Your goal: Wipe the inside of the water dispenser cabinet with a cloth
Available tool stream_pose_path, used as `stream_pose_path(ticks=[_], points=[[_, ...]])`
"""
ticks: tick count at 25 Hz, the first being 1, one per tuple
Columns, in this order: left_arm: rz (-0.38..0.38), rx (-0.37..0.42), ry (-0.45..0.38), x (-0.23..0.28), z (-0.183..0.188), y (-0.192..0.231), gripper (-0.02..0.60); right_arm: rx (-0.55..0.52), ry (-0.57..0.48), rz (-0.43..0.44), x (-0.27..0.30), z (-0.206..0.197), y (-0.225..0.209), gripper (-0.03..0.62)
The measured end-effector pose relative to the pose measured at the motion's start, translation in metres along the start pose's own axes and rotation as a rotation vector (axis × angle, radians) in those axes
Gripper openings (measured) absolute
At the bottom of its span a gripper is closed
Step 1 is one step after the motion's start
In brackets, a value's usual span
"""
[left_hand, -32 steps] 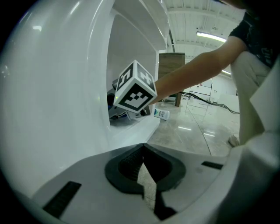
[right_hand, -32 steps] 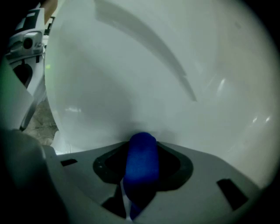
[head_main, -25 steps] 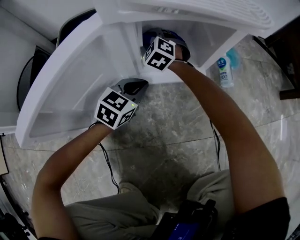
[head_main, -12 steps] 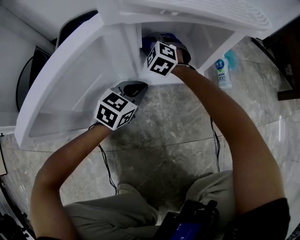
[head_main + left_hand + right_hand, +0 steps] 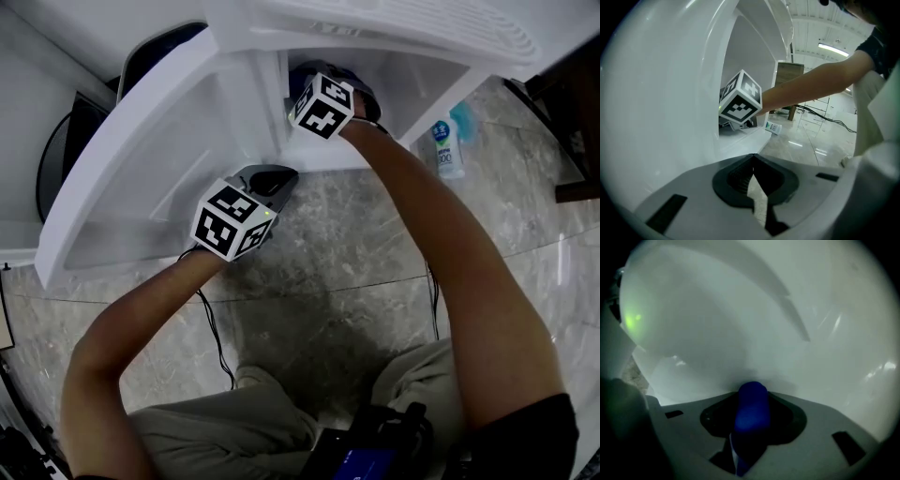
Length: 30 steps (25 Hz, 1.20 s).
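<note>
- Inside the cabinet point(image 5: 422, 70), right tongs point(image 5: 752, 397) pinched the cloth point(image 5: 751, 416), its fold pointing at the wall point(image 5: 754, 333) just ahead.
- Outside it, left tongs point(image 5: 753, 161) were pressed together, empty.

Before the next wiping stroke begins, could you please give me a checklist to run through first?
1. Blue cloth gripped by the right tongs: ok.
2. Right tongs inside the cabinet, facing its white wall: ok.
3. Cloth pressed against the wall: cannot tell.
4. Cabinet door open: ok.
5. Left tongs shut, empty, outside the cabinet: ok.
6. Bottle on the floor, apart from both arms: ok.
</note>
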<state>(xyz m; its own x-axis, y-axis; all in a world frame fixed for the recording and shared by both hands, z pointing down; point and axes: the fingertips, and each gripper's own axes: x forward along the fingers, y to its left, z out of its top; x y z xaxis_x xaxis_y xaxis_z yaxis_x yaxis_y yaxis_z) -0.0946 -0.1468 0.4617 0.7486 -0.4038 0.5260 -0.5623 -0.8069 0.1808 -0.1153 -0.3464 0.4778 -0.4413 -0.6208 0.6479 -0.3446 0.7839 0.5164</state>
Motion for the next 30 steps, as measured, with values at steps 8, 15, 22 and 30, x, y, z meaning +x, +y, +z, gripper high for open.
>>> stream_pose_path(ticks=[8,15,22,30], points=[[0.007,0.069,0.001,0.005,0.023,-0.005,0.008,0.288,-0.277,0.13,-0.078,0.024,0.011,0.129],[0.002,0.126,-0.008,0.003,0.04,-0.023,0.008,0.424,-0.629,-0.118,-0.163,0.09,-0.073,0.129],[-0.053,0.211,0.007,0.008,0.035,-0.044,0.008,0.598,-0.813,-0.259,-0.193,0.128,-0.099,0.127],[-0.03,0.158,-0.005,0.005,0.03,-0.026,0.009,0.666,-0.824,-0.349,-0.172,0.123,-0.124,0.127]])
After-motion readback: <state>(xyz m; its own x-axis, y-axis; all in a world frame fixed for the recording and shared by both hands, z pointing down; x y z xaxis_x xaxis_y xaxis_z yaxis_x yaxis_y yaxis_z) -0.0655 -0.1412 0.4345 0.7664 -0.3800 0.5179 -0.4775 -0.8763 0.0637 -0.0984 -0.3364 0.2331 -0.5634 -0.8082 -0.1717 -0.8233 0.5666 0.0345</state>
